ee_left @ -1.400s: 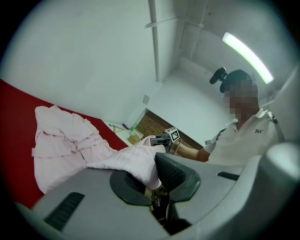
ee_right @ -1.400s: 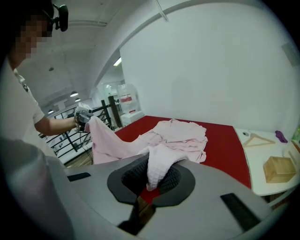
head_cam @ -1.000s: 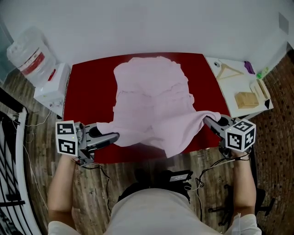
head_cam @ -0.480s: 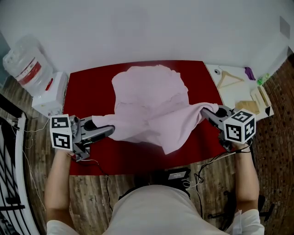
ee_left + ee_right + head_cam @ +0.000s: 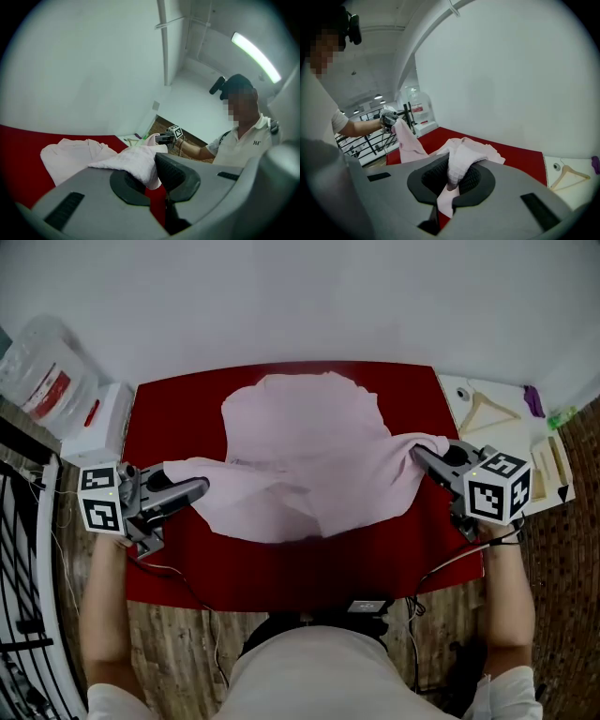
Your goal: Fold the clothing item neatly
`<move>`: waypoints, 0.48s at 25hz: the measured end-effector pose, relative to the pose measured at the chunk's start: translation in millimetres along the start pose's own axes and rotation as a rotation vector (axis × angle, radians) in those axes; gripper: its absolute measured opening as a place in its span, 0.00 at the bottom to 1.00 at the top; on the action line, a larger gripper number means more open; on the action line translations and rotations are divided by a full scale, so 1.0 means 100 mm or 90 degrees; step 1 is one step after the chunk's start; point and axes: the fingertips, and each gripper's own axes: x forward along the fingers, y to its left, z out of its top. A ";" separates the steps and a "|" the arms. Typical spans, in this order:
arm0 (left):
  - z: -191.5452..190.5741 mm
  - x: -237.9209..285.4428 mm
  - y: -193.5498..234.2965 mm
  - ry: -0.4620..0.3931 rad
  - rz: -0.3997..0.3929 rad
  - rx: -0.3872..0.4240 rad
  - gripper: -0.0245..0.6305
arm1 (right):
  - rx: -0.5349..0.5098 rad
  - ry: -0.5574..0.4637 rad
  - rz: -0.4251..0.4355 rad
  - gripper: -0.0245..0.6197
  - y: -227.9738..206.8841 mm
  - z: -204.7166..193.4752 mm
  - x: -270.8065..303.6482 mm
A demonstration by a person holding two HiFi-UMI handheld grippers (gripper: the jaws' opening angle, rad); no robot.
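Garment point(image 5: 309, 437) hem between left gripper point(image 5: 200, 487) and right gripper point(image 5: 418, 452), above table point(image 5: 281, 563).

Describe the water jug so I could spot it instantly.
Find the red table, then look off its far left corner, by the white dispenser. The water jug stands there: unlike its boxy white neighbour, it is big, rounded and see-through, with a red label.

Right gripper point(image 5: 452, 182): jaws clamped on a bunched fold of pink garment point(image 5: 465, 153). Cloth runs left over red table point(image 5: 518, 158) to left gripper point(image 5: 389, 118), a corner hanging from it. Hanger point(image 5: 568, 176) far right on a white surface. Water jug point(image 5: 417, 108) by the wall.
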 end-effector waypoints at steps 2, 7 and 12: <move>0.06 0.03 0.14 0.000 0.020 -0.016 0.09 | -0.001 0.006 0.017 0.08 -0.12 0.03 0.11; 0.12 0.12 0.52 0.014 0.049 -0.052 0.09 | -0.002 0.029 0.042 0.08 -0.38 0.05 0.39; 0.09 0.22 0.95 0.034 0.043 -0.087 0.09 | 0.028 0.052 0.043 0.08 -0.60 0.01 0.69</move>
